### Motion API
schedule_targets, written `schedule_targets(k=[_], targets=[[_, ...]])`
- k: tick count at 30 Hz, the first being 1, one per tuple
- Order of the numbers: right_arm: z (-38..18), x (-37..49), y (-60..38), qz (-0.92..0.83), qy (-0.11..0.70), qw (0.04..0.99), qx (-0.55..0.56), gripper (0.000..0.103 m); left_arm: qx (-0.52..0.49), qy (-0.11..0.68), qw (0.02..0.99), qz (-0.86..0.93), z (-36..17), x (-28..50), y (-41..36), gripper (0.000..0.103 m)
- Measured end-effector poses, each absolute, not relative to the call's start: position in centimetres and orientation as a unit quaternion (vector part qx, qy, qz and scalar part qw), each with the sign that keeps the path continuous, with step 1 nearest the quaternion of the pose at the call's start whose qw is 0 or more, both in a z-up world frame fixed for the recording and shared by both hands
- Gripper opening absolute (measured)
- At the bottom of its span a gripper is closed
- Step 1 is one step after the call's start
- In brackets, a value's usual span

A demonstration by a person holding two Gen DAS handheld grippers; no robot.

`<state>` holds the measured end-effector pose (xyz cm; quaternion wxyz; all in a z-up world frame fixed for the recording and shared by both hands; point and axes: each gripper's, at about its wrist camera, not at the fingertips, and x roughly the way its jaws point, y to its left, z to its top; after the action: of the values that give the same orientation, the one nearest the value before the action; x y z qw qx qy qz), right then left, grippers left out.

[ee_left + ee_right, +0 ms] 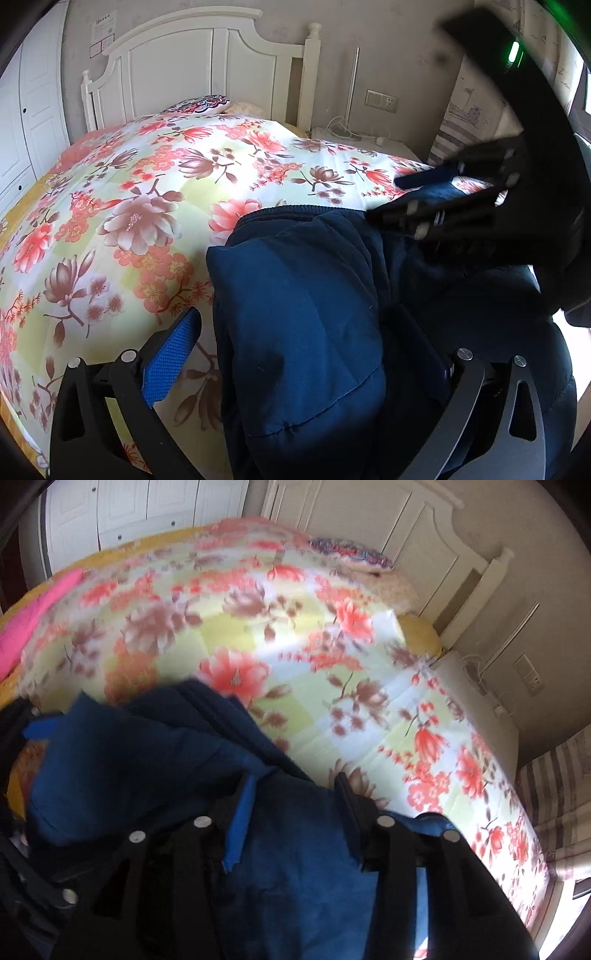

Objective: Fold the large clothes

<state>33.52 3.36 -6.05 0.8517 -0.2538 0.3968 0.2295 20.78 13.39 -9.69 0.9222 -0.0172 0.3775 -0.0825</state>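
White headboard [207, 48] and wardrobe doors frame the bed, its floral quilt [122, 206] carrying our navy padded jacket [303, 314] near the foot. Through the left wrist view, our left hand-held gripper [314, 350] stands wide astride the jacket's folded bulk, pads clear of it; open quilt lies leftward. Through the right wrist view, our right hand-held gripper [291, 812] is half open over the cloth, gripping nothing we can see; quilt spreads ahead.

navy jacket [303, 325] bunched on floral quilt [129, 206] | left gripper [317, 354] astride it
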Motion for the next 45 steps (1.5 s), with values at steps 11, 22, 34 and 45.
schedule_targets(k=[11,22,34,45], targets=[[-7.8,34.6,4.1,0.228,0.427,0.84,-0.246,0.057,-0.024,0.385,0.919,-0.086,-9.9,20.9,13.5,0.099],[-1.6,22.9,-6.4,0.218,0.31,0.915,-0.136,0.062,-0.04,0.381,0.921,-0.066,-6.6,20.9,15.0,0.099],[-7.0,17.7,-5.3,0.265,0.316,0.9,-0.14,0.069,0.135,0.438,0.886,-0.074,-8.8,30.2,8.4,0.099],[-3.9,8.9,1.0,0.318,0.248,0.89,-0.212,0.064,0.063,0.438,0.893,-0.088,-10.3,29.8,11.0,0.099]])
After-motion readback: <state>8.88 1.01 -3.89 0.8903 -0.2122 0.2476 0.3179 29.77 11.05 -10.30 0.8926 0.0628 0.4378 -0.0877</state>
